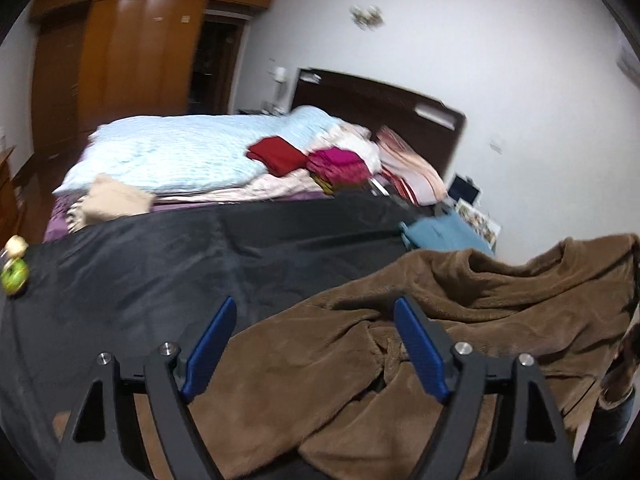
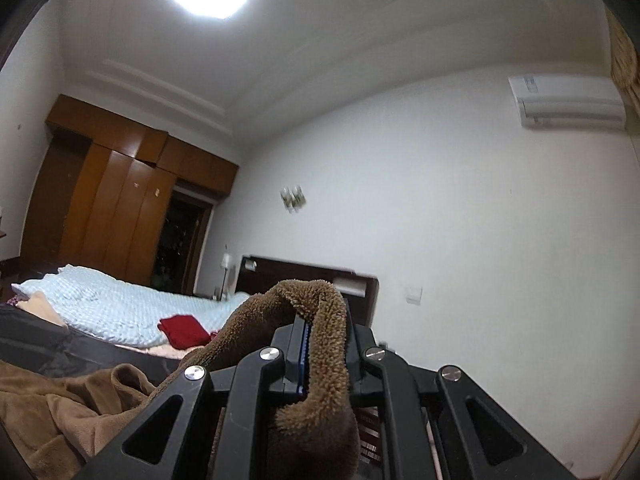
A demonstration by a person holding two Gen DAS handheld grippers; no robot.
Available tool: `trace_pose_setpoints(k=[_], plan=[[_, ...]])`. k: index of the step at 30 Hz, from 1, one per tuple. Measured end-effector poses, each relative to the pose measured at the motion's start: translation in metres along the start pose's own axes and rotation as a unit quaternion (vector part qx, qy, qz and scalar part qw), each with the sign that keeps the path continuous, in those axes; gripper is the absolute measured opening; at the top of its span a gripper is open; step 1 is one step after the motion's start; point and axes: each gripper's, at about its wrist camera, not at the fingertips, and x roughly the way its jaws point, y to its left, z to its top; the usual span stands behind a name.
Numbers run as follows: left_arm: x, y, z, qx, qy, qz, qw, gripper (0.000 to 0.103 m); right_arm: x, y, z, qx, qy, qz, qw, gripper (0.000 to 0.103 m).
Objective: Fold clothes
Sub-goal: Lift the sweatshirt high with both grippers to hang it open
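Note:
A brown fleece garment (image 1: 460, 320) lies rumpled on the black sheet (image 1: 180, 264) that covers the near part of the bed. My left gripper (image 1: 314, 316) hovers over its near folds, open, with its blue pads (image 1: 420, 352) wide apart and nothing pinched between them. At the right of the left wrist view one edge of the garment is lifted off the sheet. My right gripper (image 2: 324, 312) points slightly upward toward the wall and is shut on a fold of the brown garment (image 2: 316, 364), which drapes over its fingers and hangs down to the bed.
Folded clothes lie further up the bed: a red pile (image 1: 276, 154), a magenta pile (image 1: 340, 166), a beige piece (image 1: 116, 200) and a blue item (image 1: 440, 232). A light blue quilt (image 1: 180, 152) covers the far side. A green toy (image 1: 14, 272) sits at the left edge. Wardrobe (image 1: 120, 48) and headboard (image 1: 380, 104) stand behind.

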Motion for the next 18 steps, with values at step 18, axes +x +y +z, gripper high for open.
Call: trace_pose_setpoints(k=[18], plan=[[0.223,-0.058,0.025,0.092,0.198,-0.136,0.9663,0.087,0.097,-0.061,-0.058,0.046,0.109,-0.024,0.993,0.012]])
